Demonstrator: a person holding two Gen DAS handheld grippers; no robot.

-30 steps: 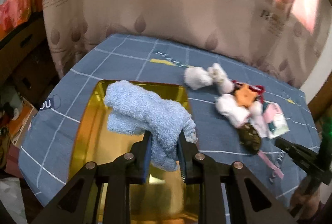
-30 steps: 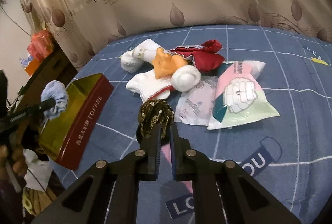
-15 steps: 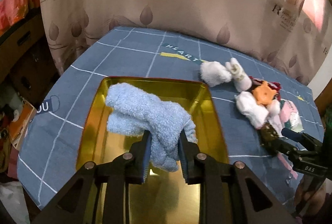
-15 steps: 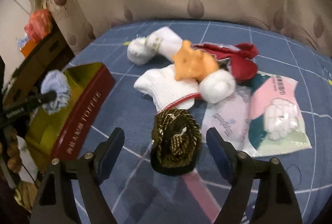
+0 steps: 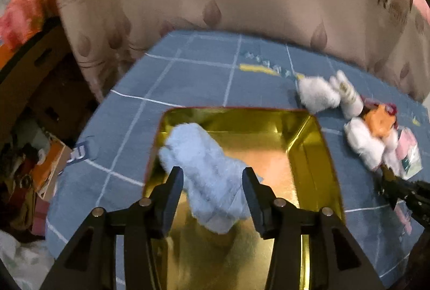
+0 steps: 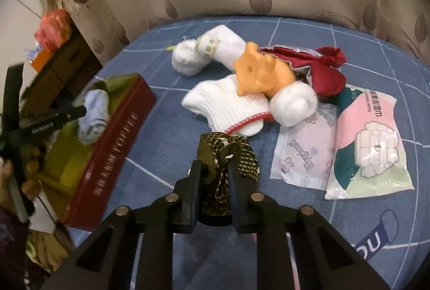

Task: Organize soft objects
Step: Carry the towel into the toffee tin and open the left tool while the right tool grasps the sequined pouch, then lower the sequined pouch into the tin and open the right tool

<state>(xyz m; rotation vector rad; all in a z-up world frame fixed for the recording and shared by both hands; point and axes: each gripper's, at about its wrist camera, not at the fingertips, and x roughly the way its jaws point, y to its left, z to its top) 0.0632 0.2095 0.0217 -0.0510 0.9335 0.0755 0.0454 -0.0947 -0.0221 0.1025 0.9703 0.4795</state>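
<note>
fluffy pale-blue sock (image 5: 207, 174) over gold tin (image 5: 309, 145), left gripper (image 5: 212, 180) jaws just opened off it; right gripper (image 6: 212, 169) just closed, clamping black-and-gold mesh scrunchie (image 6: 228, 153).

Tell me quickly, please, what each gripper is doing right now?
Left gripper: open, jaws just opened around the blue sock.
Right gripper: just closed on the patterned fabric.

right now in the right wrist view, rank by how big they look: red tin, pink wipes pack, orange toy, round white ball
1. red tin
2. pink wipes pack
3. orange toy
4. round white ball
The toy and ball look close in size, and both lie farther from the camera, so their order is unsure.
</note>
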